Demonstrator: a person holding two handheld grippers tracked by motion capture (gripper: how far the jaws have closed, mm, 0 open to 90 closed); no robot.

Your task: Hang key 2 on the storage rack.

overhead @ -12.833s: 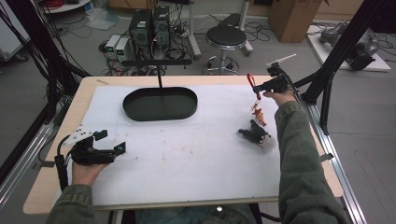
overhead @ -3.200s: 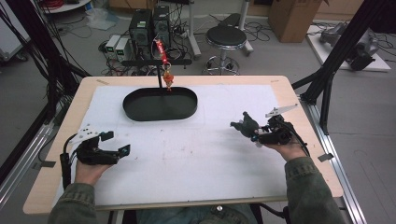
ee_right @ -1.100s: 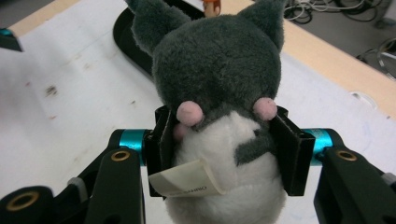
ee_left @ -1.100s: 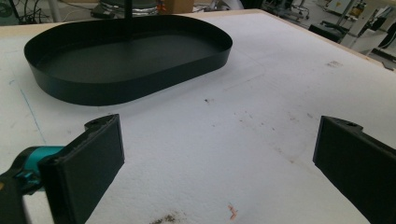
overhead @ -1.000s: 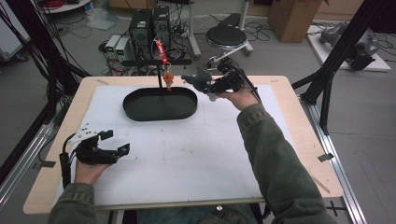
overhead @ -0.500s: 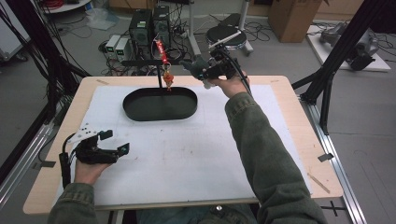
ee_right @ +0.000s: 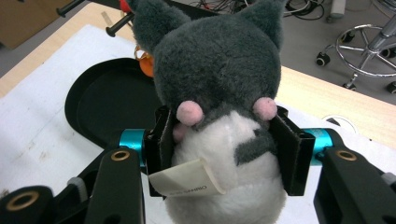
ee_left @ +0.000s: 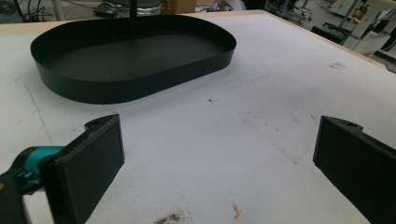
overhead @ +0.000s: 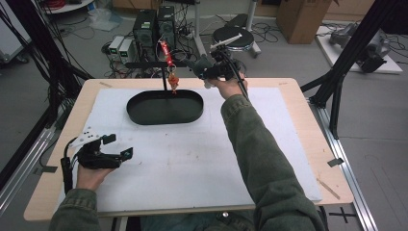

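My right gripper [overhead: 208, 71] is held up near the table's far edge, shut on a grey and white plush toy [ee_right: 219, 88] with pink cheeks and a paper tag; both pads squeeze its white belly. The toy [overhead: 201, 66] hangs just right of a black stand [overhead: 162, 63] that carries a red and orange charm [overhead: 172, 83] over a black oval tray [overhead: 166, 107]. My left gripper [overhead: 115, 149] rests open on the white mat near the front left, its jaws wide apart with nothing between them; the black oval tray [ee_left: 130, 60] lies ahead of it.
A white mat [overhead: 192, 159] covers most of the wooden table [overhead: 293, 91]. Behind the table stand a round stool [overhead: 235, 34] and computer boxes [overhead: 154, 24]. Black frame struts [overhead: 346, 62] rise at the right and left.
My right hand has carried the plush toy farther left and toward the far edge, closer to the stand with the hanging charm. My left hand has stayed put.
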